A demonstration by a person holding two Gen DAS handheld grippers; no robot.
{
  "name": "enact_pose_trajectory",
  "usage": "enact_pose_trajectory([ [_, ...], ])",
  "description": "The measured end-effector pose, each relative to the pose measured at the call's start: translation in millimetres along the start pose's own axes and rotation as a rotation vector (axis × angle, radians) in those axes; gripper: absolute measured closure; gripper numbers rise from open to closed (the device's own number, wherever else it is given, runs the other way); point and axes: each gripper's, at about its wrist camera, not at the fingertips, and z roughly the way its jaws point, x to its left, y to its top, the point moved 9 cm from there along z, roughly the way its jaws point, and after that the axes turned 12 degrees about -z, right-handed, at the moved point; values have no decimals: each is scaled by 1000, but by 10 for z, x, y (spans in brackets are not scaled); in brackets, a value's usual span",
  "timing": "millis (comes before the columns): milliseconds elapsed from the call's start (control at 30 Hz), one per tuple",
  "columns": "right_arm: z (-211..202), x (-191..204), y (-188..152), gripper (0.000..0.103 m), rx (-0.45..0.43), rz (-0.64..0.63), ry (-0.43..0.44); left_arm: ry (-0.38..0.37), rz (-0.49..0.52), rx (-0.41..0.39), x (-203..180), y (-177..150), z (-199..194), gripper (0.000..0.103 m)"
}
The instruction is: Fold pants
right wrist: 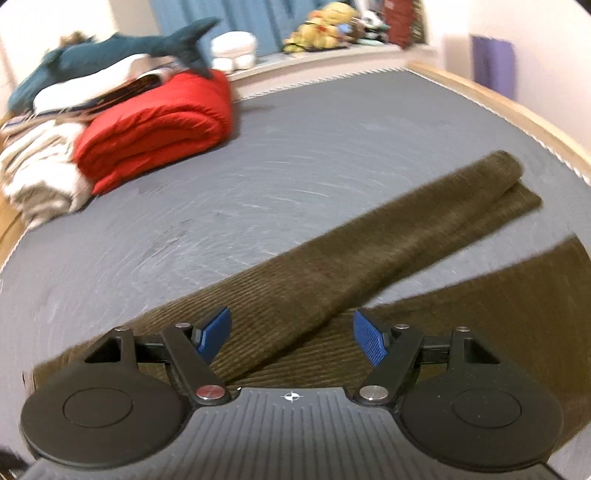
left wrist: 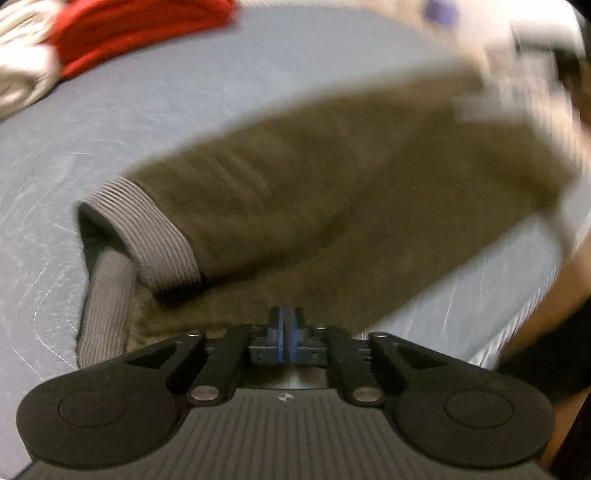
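Left wrist view: a red blanket [left wrist: 136, 33] lies at upper left on the grey mattress [left wrist: 55, 155]; olive pants [left wrist: 332, 177], ribbed cuffs at centre left, span the frame. At lower centre the left gripper [left wrist: 286, 334] has its jaws nearly together, with no cloth visibly between them. Right wrist view: the right gripper [right wrist: 291, 336] stands wide and empty over the pants.

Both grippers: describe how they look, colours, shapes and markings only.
The left gripper and right gripper match: black linkage arms with silver pivot pins, one red on the right gripper, two round black discs, a ribbed grey body bearing a small crosshair mark, and jaws faced with blue ridged pads.
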Motion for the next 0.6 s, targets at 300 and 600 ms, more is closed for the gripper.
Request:
enact_pose_trajectory([
  [300, 98, -560, 2, 28, -7, 280, -54, -70, -636, 62, 841, 234, 158, 28],
  [600, 209, -1301, -62, 28, -28, 512, -145, 18, -638, 42, 858, 397, 461, 30],
])
